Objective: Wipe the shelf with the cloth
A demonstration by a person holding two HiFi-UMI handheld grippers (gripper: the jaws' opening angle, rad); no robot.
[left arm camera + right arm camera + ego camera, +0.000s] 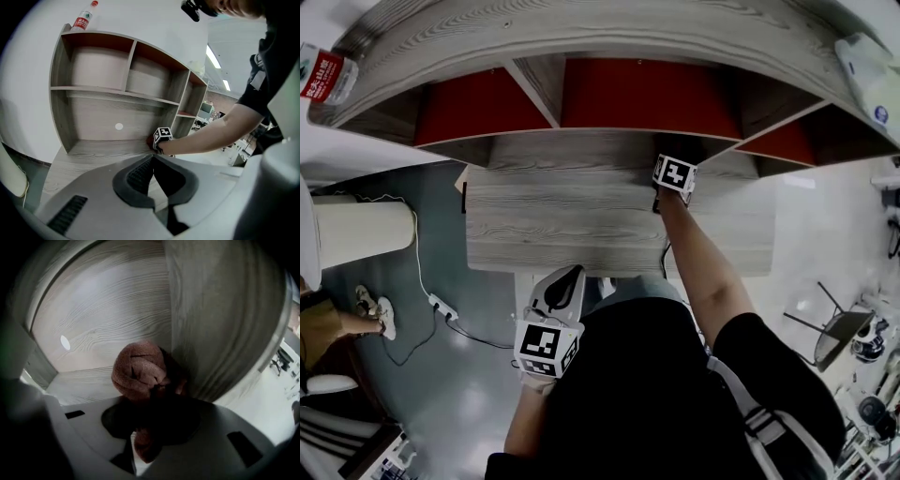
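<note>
A grey wood-grain shelf [609, 150] with red-backed upper compartments stands on a desk [562, 230]. My right gripper [152, 385] is shut on a bunched reddish-brown cloth [138, 369], which presses into the lower compartment's right corner against the upright wall [215, 324]. In the head view the right gripper's marker cube [675, 173] sits at the shelf's lower opening. From the left gripper view the cloth [154, 139] shows as a red patch beside that cube. My left gripper [153, 161] hangs low in front of the desk, shut, with nothing in it.
A plastic bottle [323, 75] with a red label stands on the shelf's top left. A white object [867, 80] lies on the top right. A white cylinder [361, 230] and a power strip [442, 307] with cable sit on the floor at left.
</note>
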